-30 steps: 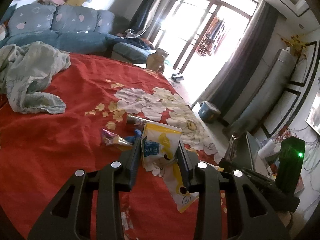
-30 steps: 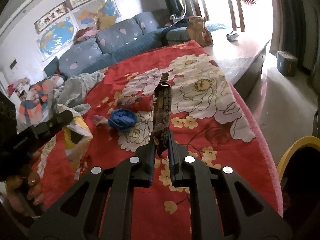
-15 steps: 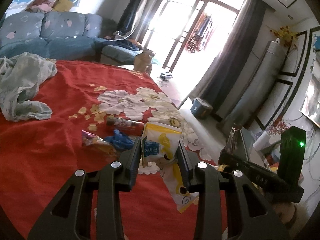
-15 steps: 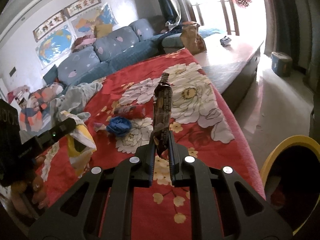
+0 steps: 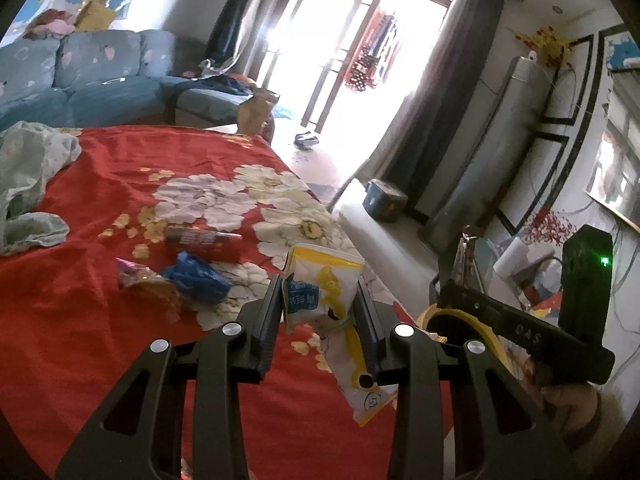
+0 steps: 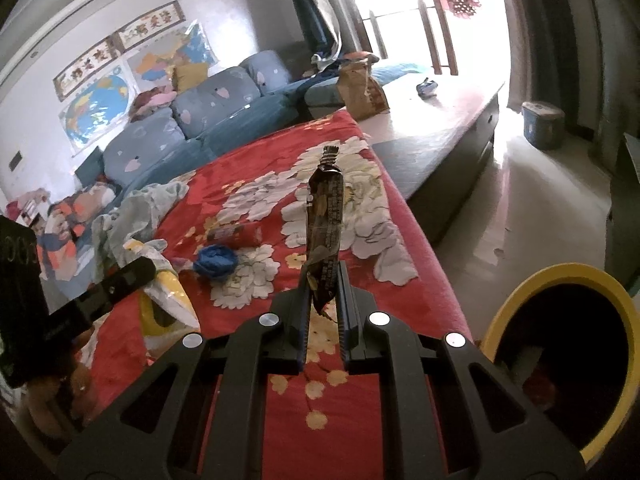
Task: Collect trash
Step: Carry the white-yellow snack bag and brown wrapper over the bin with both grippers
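Red floral bedspread point(image 5: 100, 320) covered the bed, which carried the loose items. Left gripper point(image 5: 318, 308): jaws clamped on a white-and-yellow snack bag point(image 5: 320, 292), the bag standing up between them with its lower end hanging below, near the bed's right edge. Right gripper point(image 6: 323, 296): jaws together on a dark narrow wrapper point(image 6: 326, 220), which stood upright out of the grip above the bedspread.

Trash lying on the bed, toward the middle: a crumpled blue wad point(image 5: 198, 280), a red tube-shaped wrapper point(image 5: 204, 240) just beyond it, and a pink-and-gold foil wrapper point(image 5: 140, 280) just beside the wad on the side away from the bed's right edge. A pale green cloth point(image 5: 28, 184) lay bunched by the bed's left edge.

Yellow-rimmed bin point(image 6: 560, 360) stood on the floor beside the bed's right edge, dark inside, contents unclear. A blue sofa point(image 6: 192, 120) ran along the bed's far edge. A hand point(image 5: 568, 400) held the right gripper's handle in the left wrist view.
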